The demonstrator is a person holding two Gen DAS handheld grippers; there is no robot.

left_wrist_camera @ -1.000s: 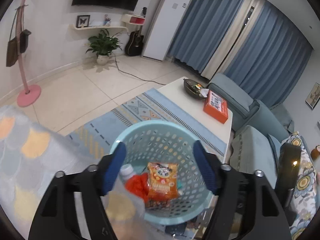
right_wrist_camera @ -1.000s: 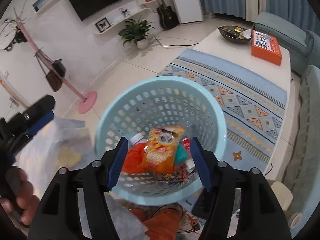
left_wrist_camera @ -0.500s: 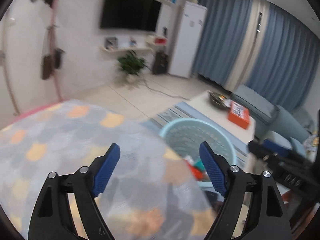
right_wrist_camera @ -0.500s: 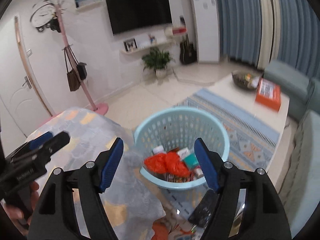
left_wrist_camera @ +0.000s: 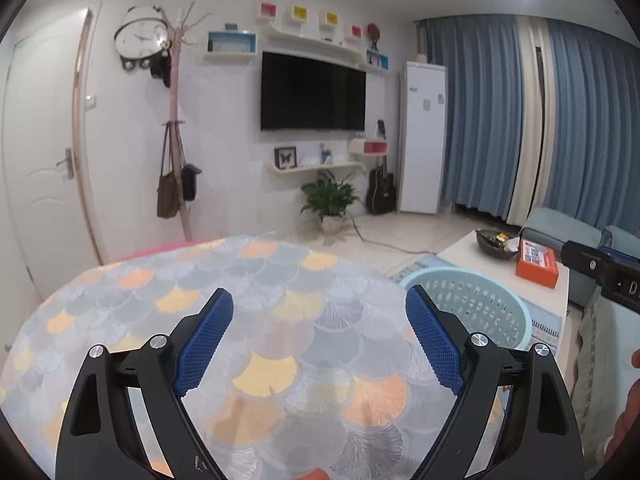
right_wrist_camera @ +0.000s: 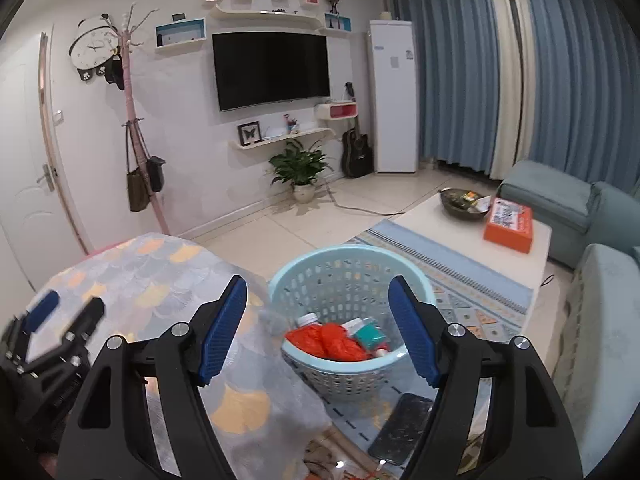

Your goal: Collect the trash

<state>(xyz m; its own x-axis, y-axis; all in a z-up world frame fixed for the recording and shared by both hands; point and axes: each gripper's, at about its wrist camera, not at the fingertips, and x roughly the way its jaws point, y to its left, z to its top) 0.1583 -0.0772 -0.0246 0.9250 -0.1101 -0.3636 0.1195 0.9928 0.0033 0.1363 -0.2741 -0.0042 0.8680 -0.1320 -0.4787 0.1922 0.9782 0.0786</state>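
White walls with a dark television (right_wrist_camera: 272, 70) fill the upper half of both views, and a cloth-covered table (left_wrist_camera: 280, 320) with a fish-scale print spreads across the lower middle of my left view. My left gripper (left_wrist_camera: 319, 340) and my right gripper (right_wrist_camera: 318, 328) both stand wide apart, holding nothing. Low and centre in my right view sits the pale blue basket (right_wrist_camera: 304, 276), with orange wrappers (right_wrist_camera: 326, 340), bottles and a teal packet (right_wrist_camera: 370, 336) inside.

Readable text: nearly none. Right tool (left_wrist_camera: 600, 270) body shows one white letter, possibly "D", cut off at frame edge. Orange box (right_wrist_camera: 509, 224) label, fridge (right_wrist_camera: 394, 96) stickers and clock (right_wrist_camera: 93, 47) numerals illegible.
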